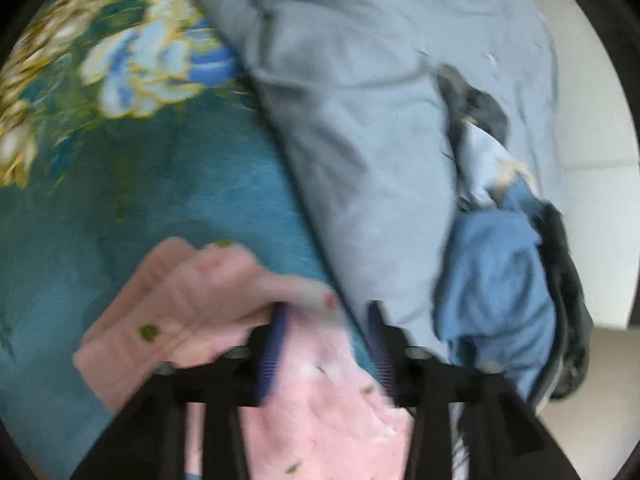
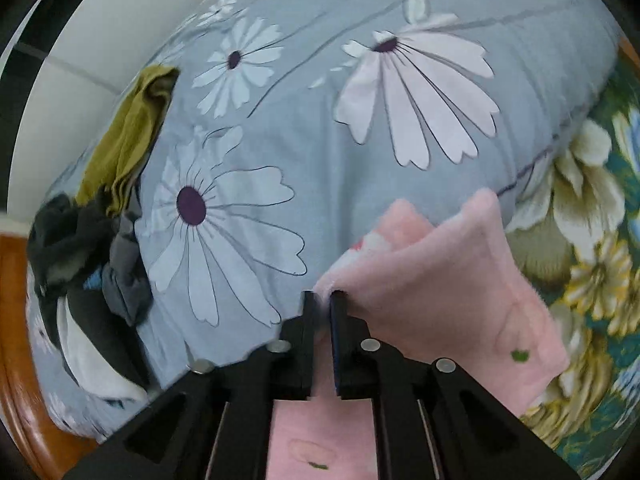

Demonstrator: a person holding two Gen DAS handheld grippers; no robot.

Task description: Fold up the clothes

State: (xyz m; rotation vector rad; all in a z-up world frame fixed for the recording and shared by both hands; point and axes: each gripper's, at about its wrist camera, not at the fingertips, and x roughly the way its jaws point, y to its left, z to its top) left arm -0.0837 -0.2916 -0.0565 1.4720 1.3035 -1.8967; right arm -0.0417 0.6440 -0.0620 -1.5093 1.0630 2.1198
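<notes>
A fuzzy pink garment (image 2: 448, 276) lies on a teal floral bedspread (image 1: 120, 184). The right gripper (image 2: 320, 300) pinches its edge. The left gripper (image 1: 328, 316) has fingers spread, pink cloth between them. A grey daisy-print pillow (image 2: 320, 128) and a pile of dark clothes (image 2: 80, 248) lie beside it.

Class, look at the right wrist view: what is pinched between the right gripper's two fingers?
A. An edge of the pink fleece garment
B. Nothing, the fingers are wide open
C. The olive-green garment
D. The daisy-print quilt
A: the right gripper has its fingers nearly closed on an edge of the pink fleece garment, which rises from between them.
</notes>
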